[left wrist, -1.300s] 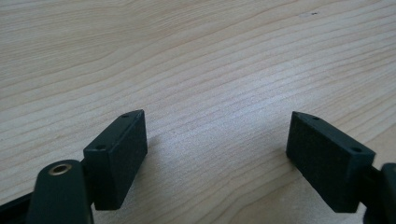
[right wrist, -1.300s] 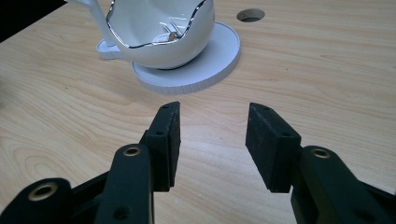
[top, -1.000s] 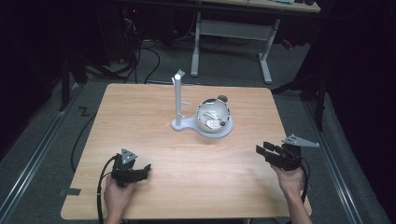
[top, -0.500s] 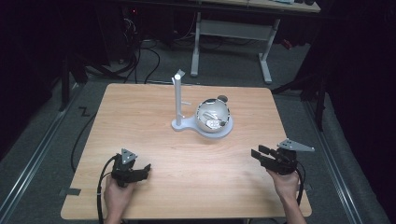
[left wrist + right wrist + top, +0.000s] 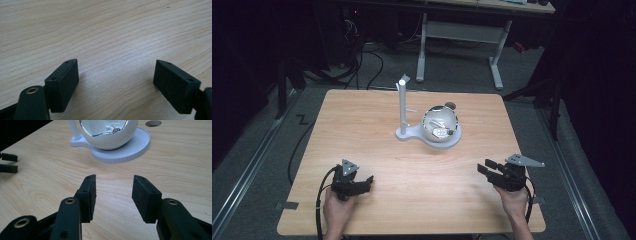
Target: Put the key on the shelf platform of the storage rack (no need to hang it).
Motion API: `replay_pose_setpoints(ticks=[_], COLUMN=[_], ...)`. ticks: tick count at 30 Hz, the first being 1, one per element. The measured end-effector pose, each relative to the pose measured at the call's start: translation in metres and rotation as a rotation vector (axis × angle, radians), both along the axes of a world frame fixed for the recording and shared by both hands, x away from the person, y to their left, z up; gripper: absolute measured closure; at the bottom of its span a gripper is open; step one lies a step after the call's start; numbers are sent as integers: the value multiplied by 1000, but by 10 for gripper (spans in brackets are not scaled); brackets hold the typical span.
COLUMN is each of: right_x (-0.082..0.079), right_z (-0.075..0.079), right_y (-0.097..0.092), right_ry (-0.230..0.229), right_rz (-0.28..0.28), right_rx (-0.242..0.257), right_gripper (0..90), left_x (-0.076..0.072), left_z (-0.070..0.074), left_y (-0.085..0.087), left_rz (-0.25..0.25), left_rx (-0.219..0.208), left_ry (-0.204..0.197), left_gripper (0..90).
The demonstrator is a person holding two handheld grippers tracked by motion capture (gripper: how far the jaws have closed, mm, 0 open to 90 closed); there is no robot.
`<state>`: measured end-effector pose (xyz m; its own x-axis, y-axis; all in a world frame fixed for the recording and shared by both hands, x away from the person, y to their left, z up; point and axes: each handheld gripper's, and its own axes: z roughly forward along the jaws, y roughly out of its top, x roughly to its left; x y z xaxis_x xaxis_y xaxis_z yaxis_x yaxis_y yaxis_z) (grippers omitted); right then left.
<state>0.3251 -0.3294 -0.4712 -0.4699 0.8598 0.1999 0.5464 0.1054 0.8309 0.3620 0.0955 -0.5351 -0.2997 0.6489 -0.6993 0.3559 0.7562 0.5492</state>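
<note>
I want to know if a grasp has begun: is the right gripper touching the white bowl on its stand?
Apart. In the right gripper view, bare table lies between the open right gripper and the white bowl on its stand.

From my right gripper view the white bowl (image 5: 110, 135) and its post (image 5: 73, 130) are cut off by the top edge, so I can't see the rim or the post's top. What's inside the bowl (image 5: 440, 126) is too small to make out from the high view. My forearms run off the bottom edge there.
</note>
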Motion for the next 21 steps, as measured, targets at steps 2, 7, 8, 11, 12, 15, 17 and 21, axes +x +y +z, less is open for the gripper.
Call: replay_pose_setpoints(ticks=[2,7,8,11,12,15,17,21], right_x=[-1,-3,-3,-3,-3,-3,-3,-3], right_z=[-1,-2,-2,-4,-5,-7,-9,-13], right_y=[1,7,9,12,13,16,19,23], right_ry=[1,1,3,-1,1,6,10,10], right_rz=[3,20,22,32,33,39,43,49], right_rx=[8,18,18,21,24,26,21,10], right_gripper=[548,547,547,547,547,547,547,547], left_x=[0,0,0,0,0,0,0,0], left_z=[0,0,0,0,0,0,0,0], left_y=[0,0,0,0,0,0,0,0], left_rz=[0,1,-1,-2,-1,-1,-2,-1], left_rx=[0,-1,1,1,1,0,1,0], left_ry=[0,1,-1,-1,-1,-1,-2,-1], left_gripper=[207,207,208,207,207,207,207,207])
